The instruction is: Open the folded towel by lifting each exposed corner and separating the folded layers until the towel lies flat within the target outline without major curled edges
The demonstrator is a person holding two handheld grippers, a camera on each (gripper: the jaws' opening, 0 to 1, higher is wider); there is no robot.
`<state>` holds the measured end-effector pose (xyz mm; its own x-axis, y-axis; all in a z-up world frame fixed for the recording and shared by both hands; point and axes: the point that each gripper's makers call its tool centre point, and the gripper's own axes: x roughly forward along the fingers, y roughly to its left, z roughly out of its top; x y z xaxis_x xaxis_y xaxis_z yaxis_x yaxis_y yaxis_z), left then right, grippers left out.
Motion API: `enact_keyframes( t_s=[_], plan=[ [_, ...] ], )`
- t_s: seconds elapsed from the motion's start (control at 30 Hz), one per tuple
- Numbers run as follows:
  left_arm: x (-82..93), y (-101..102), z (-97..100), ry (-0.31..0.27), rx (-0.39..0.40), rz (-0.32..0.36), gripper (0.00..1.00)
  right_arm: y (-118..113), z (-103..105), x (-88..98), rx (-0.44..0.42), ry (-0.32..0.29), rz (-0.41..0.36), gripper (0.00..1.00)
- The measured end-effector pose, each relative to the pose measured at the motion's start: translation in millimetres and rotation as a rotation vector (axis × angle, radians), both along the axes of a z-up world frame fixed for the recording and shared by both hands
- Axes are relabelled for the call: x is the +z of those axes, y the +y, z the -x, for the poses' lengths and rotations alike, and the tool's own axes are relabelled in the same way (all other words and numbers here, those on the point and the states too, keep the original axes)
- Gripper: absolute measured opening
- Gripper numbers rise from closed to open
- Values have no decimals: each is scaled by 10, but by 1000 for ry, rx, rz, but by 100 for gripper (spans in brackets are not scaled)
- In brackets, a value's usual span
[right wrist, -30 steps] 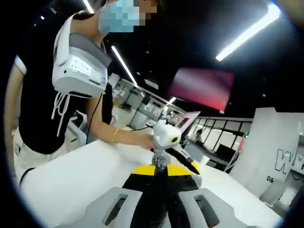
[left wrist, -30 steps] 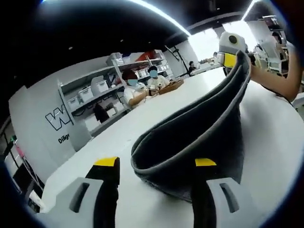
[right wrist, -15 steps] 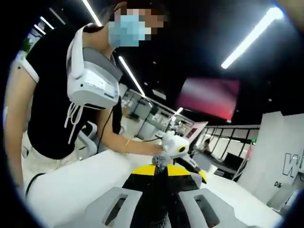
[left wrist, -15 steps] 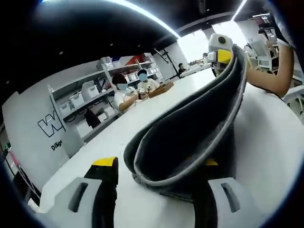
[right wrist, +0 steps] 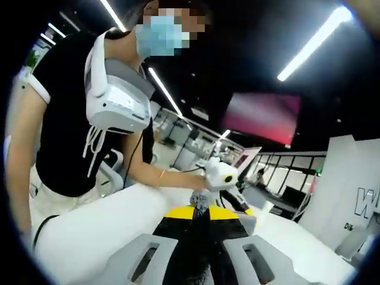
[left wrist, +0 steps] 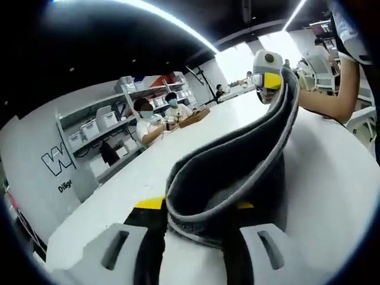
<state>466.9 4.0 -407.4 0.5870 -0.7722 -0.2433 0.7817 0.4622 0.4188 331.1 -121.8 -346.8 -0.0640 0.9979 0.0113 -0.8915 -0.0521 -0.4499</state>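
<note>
- My left gripper (left wrist: 193, 208) has its yellow-tipped jaws drawn in close around the near fold of the towel (left wrist: 237, 166); from this angle I cannot tell whether they actually pinch the cloth or only stand on either side of it
- In the left gripper view the grey towel rises from between those jaws as a long curved band with a paler edge, standing off the white table (left wrist: 332, 178) and sweeping up to the far end
- At that far end the right gripper (left wrist: 265, 70) holds the towel's upper corner, a yellow pad showing against the cloth
- My right gripper (right wrist: 200, 209) is clenched on the towel (right wrist: 200, 200): in the right gripper view the two yellow-tipped jaws meet with a small grey tuft of cloth poking out between them
- Just past the tuft in that view sits the left gripper (right wrist: 222, 176), white and rounded, held in a hand
- The person (right wrist: 89, 119) in a black shirt stands behind the table (right wrist: 89, 237), wearing a white device on the chest
- Far off in the left gripper view, shelves with bins (left wrist: 101, 122) line the wall and two seated people (left wrist: 157, 113) work at the table
</note>
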Motion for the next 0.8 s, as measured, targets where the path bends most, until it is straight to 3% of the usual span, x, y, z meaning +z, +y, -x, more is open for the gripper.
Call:
enact_keyframes(
  t_s=[0.03,0.17,0.23,0.3,0.43,0.57,0.7,0.8],
  plan=[
    [-18,-38,39,26,-23,16,10,-1,-21,-8,-10,-2,4,0],
    [-63,-55,34,44,-25,6,9,19,-19,-18,-14,4,6,0],
    [-65,-57,29,58,-25,18,8,72,-38,-38,-37,38,17,0],
    [-84,-39,26,85,-10,16,8,100,-11,-78,-40,18,34,0],
    [-81,-38,45,103,-7,35,8,126,14,-128,-46,39,58,0],
    [-71,-16,48,138,20,76,8,54,-25,-56,-73,54,28,0],
    [-37,15,103,115,37,87,8,-20,-42,-30,-120,79,5,0],
    [2,18,191,97,53,91,8,-33,13,-1,-158,48,13,0]
  ],
)
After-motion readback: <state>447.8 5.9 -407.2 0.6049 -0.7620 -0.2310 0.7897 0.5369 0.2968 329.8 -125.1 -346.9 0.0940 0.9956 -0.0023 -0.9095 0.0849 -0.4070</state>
